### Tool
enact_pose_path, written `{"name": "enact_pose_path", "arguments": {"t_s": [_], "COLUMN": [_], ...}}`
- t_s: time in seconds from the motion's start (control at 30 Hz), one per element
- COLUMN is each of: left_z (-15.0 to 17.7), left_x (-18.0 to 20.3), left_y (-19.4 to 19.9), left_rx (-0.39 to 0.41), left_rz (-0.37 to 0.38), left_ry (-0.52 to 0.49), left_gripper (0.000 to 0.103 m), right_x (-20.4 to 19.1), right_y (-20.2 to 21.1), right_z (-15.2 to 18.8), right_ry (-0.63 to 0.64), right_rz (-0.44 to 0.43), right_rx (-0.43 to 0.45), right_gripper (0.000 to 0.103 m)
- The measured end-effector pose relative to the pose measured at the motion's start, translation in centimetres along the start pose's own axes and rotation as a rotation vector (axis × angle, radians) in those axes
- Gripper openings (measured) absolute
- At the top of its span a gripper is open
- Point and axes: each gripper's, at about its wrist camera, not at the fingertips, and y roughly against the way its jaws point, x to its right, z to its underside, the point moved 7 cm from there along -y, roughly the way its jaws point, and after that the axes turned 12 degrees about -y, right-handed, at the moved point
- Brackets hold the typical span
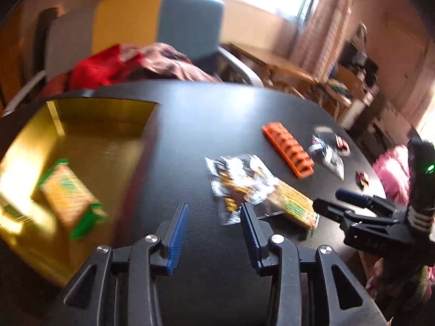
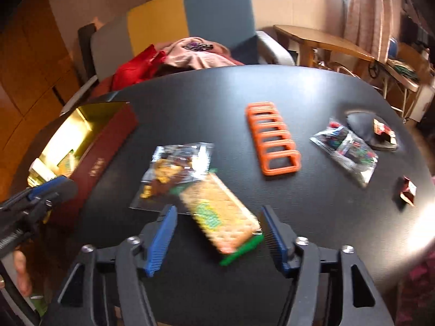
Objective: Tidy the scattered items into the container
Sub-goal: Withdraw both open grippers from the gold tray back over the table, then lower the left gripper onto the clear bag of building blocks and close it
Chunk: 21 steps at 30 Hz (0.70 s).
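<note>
Black and round, the table [image 2: 217,103] stands before a blue and yellow armchair [image 2: 217,13] heaped with clothes [image 2: 190,54]. At its left edge sits the container [image 1: 89,125], a gold-lined box with a maroon outer wall; one cracker packet [image 1: 68,193] already lies inside it, slanted across the floor.

Still out on the table are a second cracker packet [image 2: 220,217], a clear snack bag [image 2: 176,168] that it partly overlaps, an orange rack [image 2: 272,141], a clear bag of small bits [image 2: 345,149] and two small red wrappers [image 2: 406,190].

Both grippers are released and hold nothing. The right gripper [image 2: 217,233] has its fingers spread on either side of the second cracker packet, whose near end lies between them. The left gripper [image 1: 214,231] hovers over bare table between the box and the snack bag.

Judging by that, the step in hand is taking up this packet. Its long axis runs from far-left to near-right, with a green end flap nearest the camera, so it lies askew to the fingers. To do it well, I would turn the wrist until the pads face the long sides, pinch across the narrow width, and lift clear of the snack bag so that it is not dragged along
</note>
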Motion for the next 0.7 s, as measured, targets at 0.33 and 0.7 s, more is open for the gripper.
{"name": "enact_pose_path", "arguments": {"t_s": [0.33,0.7], "left_z": [-0.1,0.9], "left_x": [2.2,2.1], "left_y": [-5.4,-6.8], "left_rx": [-0.086,-0.122], "left_rz": [0.046,0.030], "left_ry": [-0.063,-0.076], "left_gripper": [0.041,0.041], "right_x": [1.5,1.1], "right_y": [-2.0,-4.4], "right_z": [1.3,2.0], "right_ry": [0.137,0.180], "right_rz": [0.026,0.025], "right_rx": [-0.064,-0.121], "right_gripper": [0.075,0.075]}}
